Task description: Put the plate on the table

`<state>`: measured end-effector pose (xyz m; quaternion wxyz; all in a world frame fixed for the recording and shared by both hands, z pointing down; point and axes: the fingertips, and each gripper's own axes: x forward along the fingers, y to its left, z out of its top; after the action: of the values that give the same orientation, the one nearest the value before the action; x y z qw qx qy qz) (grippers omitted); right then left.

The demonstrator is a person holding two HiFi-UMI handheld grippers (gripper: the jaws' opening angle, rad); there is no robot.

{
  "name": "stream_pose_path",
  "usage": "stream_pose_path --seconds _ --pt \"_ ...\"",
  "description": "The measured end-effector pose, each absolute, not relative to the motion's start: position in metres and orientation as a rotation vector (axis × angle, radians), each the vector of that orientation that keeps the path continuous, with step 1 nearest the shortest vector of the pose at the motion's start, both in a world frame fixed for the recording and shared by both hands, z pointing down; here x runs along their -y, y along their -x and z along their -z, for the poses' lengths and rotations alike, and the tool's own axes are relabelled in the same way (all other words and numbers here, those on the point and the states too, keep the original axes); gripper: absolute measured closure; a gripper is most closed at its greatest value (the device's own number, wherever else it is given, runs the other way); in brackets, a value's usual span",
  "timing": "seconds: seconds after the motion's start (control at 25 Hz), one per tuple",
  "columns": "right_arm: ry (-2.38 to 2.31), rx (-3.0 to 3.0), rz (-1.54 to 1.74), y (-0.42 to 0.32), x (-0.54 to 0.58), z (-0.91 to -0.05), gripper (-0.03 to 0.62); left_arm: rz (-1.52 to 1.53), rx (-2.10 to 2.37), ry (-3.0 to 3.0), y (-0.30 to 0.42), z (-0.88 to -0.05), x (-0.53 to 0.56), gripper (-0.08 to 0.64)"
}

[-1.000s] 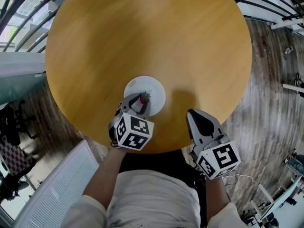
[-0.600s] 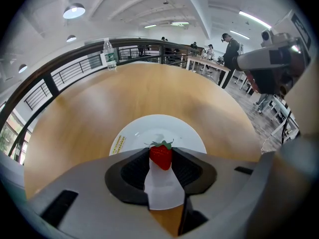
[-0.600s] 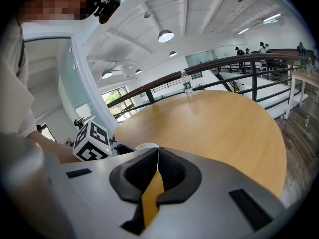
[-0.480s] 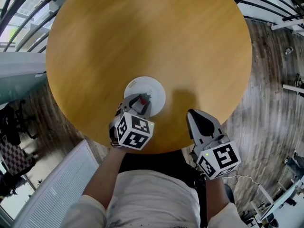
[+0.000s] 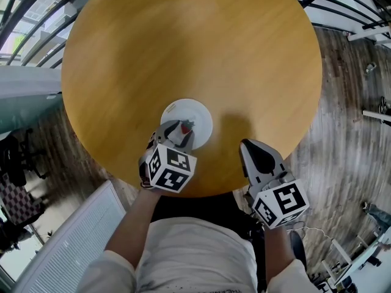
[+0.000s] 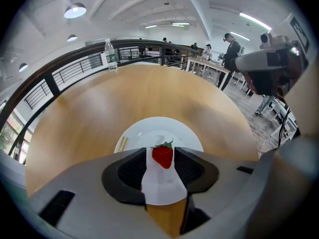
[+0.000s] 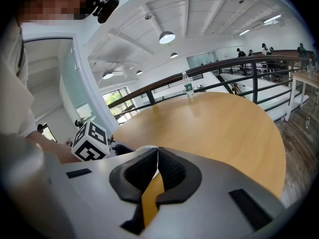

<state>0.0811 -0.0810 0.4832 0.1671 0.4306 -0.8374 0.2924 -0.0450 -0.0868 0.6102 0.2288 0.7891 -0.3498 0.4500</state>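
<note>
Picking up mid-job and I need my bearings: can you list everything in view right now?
table: one, light brown wood, round, fills the middle
plate: one, white, on the table's near side
strawberry: one, red, on the plate
bottle: one, clear, by the table's far edge
railing: one, dark, curving behind the table
left gripper: one, grey, over the plate's near rim; jaws have just been opening, strawberry between them
right gripper: one, grey, over the table's near edge; jaws together, empty
</note>
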Motion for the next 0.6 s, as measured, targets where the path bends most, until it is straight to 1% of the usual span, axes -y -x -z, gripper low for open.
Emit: stream_pose_path --seconds 0.4,0.6 --pt "-1.228 2.426 -0.774 -0.078 0.081 -0.458 0.568 -1.198 1.006 -2.187 0.056 -0.579 0.077 0.371" --pt "-1.222 2.458 -0.713 -0.077 0.073 -0.435 0.566 -1.102 1.072 -2.181 0.069 -0.552 0.066 0.410"
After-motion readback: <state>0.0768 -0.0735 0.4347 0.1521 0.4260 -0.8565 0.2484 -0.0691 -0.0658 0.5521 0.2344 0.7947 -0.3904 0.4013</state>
